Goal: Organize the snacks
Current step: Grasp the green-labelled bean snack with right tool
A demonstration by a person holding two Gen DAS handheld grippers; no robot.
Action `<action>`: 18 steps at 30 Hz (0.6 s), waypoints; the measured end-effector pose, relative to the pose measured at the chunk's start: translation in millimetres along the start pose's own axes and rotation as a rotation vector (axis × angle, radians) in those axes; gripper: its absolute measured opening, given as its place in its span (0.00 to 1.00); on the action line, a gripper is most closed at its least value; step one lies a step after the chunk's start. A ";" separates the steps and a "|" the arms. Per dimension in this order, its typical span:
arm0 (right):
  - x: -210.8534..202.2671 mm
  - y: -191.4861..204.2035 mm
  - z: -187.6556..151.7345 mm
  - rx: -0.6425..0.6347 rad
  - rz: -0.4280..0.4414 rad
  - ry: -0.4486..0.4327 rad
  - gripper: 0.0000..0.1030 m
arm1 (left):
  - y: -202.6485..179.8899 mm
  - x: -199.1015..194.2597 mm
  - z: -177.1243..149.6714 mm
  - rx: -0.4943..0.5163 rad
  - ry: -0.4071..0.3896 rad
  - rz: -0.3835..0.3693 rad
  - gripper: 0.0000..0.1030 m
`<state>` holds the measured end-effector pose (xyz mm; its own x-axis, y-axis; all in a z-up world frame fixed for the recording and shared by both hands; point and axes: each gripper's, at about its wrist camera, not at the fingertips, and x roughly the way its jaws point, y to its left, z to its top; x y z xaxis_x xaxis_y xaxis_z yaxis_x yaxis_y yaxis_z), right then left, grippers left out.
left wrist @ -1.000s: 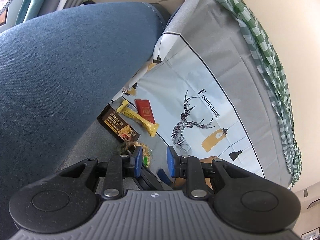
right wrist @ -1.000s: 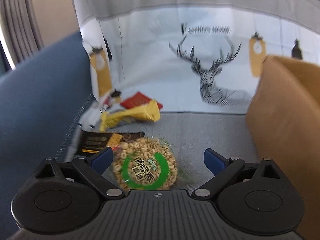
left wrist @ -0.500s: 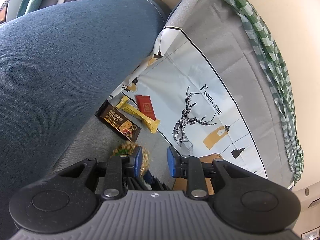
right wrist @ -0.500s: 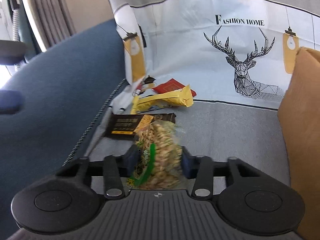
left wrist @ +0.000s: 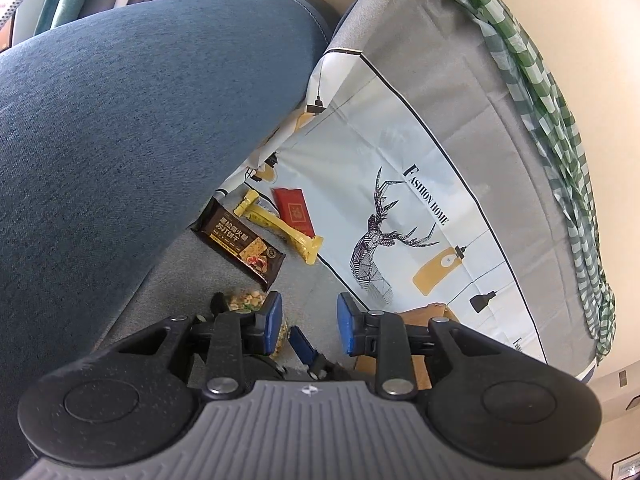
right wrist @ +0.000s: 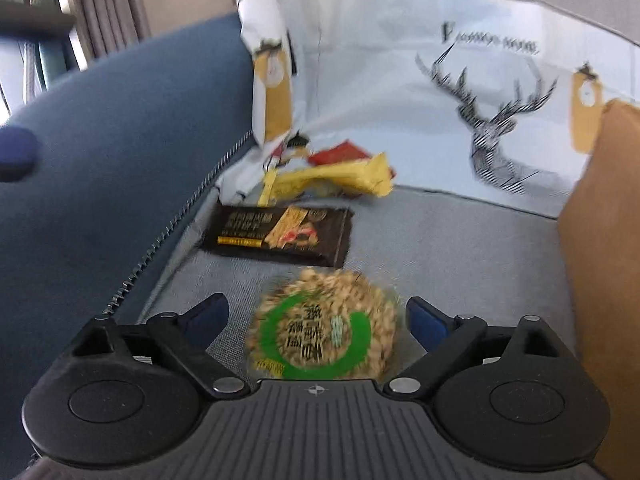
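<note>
Four snacks lie before us on the grey sofa seat (right wrist: 460, 248), and the risks run left to right. Furthest left, the black cracker pack (right wrist: 280, 234) sits tight against the blue armrest (right wrist: 112, 160), so we judge a jaw could jam on the zip seam there. Beside it, the yellow wrapper (right wrist: 336, 178) overlaps the red packet (left wrist: 294, 210), and a hasty pinch might drag both. The round peanut cake (right wrist: 324, 332) rests flat on the seat between the fingers of our right gripper (right wrist: 316, 320), which is spread wide and touches nothing; its thin, slippery bag may tip on edge or slide out if we close off-centre, and the blur in this view suggests we are moving fast. At the far right, the brown cardboard box (right wrist: 604, 240) stands near, and we could knock it. Our left gripper (left wrist: 308, 322) hovers above, tilted down at the seat, jaws parted on nothing.
</note>
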<state>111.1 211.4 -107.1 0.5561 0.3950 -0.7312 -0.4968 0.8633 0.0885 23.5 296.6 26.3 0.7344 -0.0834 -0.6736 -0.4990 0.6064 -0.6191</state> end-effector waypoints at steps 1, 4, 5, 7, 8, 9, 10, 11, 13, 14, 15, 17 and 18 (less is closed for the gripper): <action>5.5 3.0 -0.3 -0.020 -0.002 0.010 0.93 | 0.1 0.3 0.3 0.002 0.000 0.002 0.31; 14.4 7.5 -4.5 -0.067 -0.023 0.044 0.90 | 1.6 0.3 1.0 0.003 -0.001 0.007 0.31; 12.1 7.6 -6.7 -0.077 -0.022 0.032 0.86 | 1.8 0.4 1.0 0.003 -0.002 0.009 0.31; 4.3 4.1 -10.2 -0.082 -0.005 0.016 0.81 | 1.3 0.2 0.3 0.004 -0.004 0.011 0.31; -0.7 1.4 -11.6 -0.076 0.001 0.010 0.81 | 0.4 0.5 -0.3 0.008 -0.003 0.010 0.31; -6.6 -1.3 -13.0 -0.071 0.000 0.008 0.81 | -0.4 1.0 -0.8 0.011 -0.002 0.009 0.31; -14.7 -4.3 -14.9 -0.068 -0.004 0.003 0.81 | -1.3 1.5 -1.3 0.015 -0.002 0.010 0.31; -22.8 -7.1 -17.0 -0.066 -0.015 0.011 0.81 | -1.8 1.9 -1.9 0.019 -0.001 0.012 0.31; -44.6 -13.4 -22.5 -0.060 -0.011 0.011 0.81 | -2.6 3.1 -2.6 0.028 -0.001 0.020 0.31; -57.0 -16.1 -26.2 -0.060 -0.011 0.016 0.81 | -2.8 3.8 -3.2 0.032 0.000 0.023 0.31; -67.8 -17.7 -29.9 -0.067 -0.010 0.025 0.81 | -2.9 4.4 -3.5 0.037 0.001 0.025 0.31; -91.8 -23.2 -41.1 -0.092 -0.010 0.035 0.81 | -3.0 6.2 -4.4 0.053 0.004 0.031 0.31; -101.7 -25.1 -46.7 -0.103 -0.007 0.044 0.81 | -2.7 7.3 -4.8 0.062 0.005 0.035 0.31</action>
<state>35.9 134.8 -66.5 0.5313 0.3731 -0.7606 -0.5602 0.8282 0.0149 28.0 290.5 21.2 0.7142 -0.0653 -0.6969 -0.4952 0.6565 -0.5690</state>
